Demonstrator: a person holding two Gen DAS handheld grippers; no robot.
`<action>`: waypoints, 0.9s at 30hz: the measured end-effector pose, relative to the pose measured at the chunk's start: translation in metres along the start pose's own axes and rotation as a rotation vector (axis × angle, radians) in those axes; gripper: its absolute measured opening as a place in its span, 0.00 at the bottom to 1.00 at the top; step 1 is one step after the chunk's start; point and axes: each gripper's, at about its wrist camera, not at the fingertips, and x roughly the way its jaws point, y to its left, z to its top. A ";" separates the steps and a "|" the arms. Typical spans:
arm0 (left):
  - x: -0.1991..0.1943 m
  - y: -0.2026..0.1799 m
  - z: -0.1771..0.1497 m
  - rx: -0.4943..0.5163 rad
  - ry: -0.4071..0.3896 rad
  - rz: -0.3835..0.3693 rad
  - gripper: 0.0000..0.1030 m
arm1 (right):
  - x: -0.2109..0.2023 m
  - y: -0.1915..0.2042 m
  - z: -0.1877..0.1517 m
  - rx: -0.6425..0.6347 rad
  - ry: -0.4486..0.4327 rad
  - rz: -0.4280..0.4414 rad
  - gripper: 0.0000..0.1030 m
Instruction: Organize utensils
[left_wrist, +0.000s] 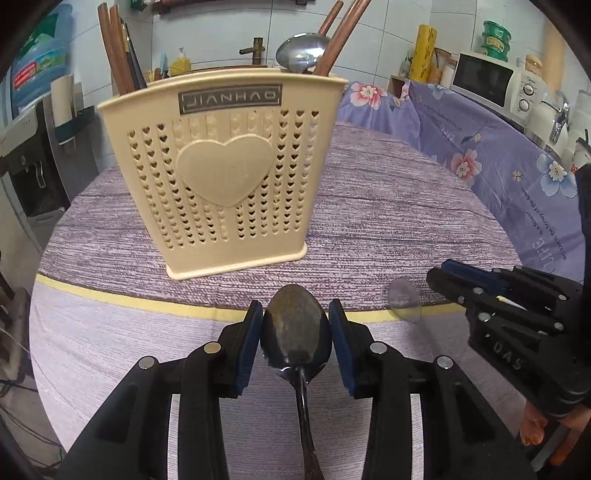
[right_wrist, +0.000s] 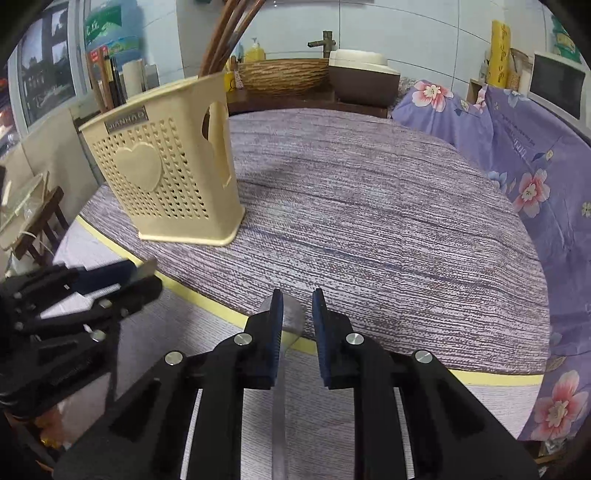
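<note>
A cream plastic utensil holder (left_wrist: 225, 177) with a heart stands on the round table; it also shows in the right wrist view (right_wrist: 166, 177). It holds wooden chopsticks (left_wrist: 118, 51) and a metal spoon (left_wrist: 301, 53). My left gripper (left_wrist: 295, 314) has a dark metal spoon (left_wrist: 295, 336) lying between its fingers, the pads right beside the bowl. My right gripper (right_wrist: 297, 299) is open over a second, shiny spoon (right_wrist: 291, 317) that lies on the cloth between its fingers. That spoon's bowl also shows in the left wrist view (left_wrist: 404, 297).
The table has a purple-grey woven cloth (right_wrist: 369, 229) with a yellow stripe (left_wrist: 147, 304). A floral purple fabric (left_wrist: 498, 155) covers a seat at the right. A microwave (left_wrist: 491, 81), sink and basket stand behind.
</note>
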 end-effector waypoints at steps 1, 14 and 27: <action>0.000 0.000 0.001 -0.006 -0.002 -0.002 0.36 | 0.001 -0.002 -0.002 0.014 -0.005 -0.004 0.21; 0.000 0.001 0.001 -0.013 -0.006 0.006 0.36 | 0.036 0.021 -0.016 -0.039 0.076 -0.001 0.44; -0.007 0.007 0.004 -0.026 -0.029 0.013 0.36 | 0.023 0.017 -0.005 -0.003 0.018 0.029 0.35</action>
